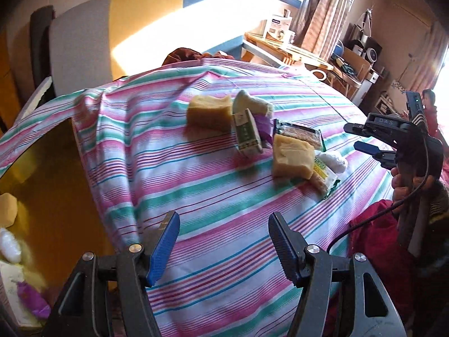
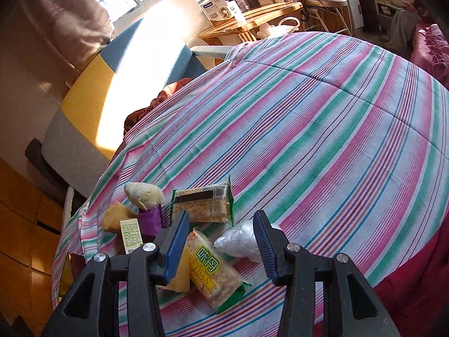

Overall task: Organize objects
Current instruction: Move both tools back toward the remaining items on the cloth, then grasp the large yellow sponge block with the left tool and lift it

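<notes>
Cut off at the left edge of the left wrist view: a yellow box (image 1: 42,168) holding a yellow block, a white wad and something purple, blurred. Left gripper (image 1: 223,248) apart, empty, above the striped cloth (image 1: 196,196). Mid-cloth, a heap: two yellow blocks (image 1: 209,112), a small green carton (image 1: 248,134), cracker packets (image 2: 214,269), a white plastic wad (image 2: 238,241), partly overlapping. Right gripper (image 2: 220,248) apart, gripping nothing, perhaps just above the packets

Both black two-finger grippers with blue pads, left (image 1: 223,248) and right (image 2: 220,245), angle downward, jaws parted and empty.
</notes>
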The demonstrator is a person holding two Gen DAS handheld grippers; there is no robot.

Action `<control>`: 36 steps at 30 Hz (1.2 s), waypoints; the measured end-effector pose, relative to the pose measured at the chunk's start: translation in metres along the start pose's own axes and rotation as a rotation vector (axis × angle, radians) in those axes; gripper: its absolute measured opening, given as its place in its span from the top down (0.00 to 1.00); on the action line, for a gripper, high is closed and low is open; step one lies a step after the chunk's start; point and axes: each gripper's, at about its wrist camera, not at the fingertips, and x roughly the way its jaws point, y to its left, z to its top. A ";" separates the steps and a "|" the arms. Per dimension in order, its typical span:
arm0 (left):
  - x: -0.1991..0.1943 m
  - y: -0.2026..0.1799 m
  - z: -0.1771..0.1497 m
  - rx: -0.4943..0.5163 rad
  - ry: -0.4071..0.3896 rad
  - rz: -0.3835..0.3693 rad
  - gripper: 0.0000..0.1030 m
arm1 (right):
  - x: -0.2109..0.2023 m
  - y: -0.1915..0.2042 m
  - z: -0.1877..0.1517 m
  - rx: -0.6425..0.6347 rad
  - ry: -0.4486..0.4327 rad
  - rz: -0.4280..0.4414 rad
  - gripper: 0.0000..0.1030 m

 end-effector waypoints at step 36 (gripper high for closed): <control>0.123 -0.091 0.056 0.179 0.067 -0.095 0.38 | 0.016 0.010 -0.001 -0.030 0.084 0.086 0.53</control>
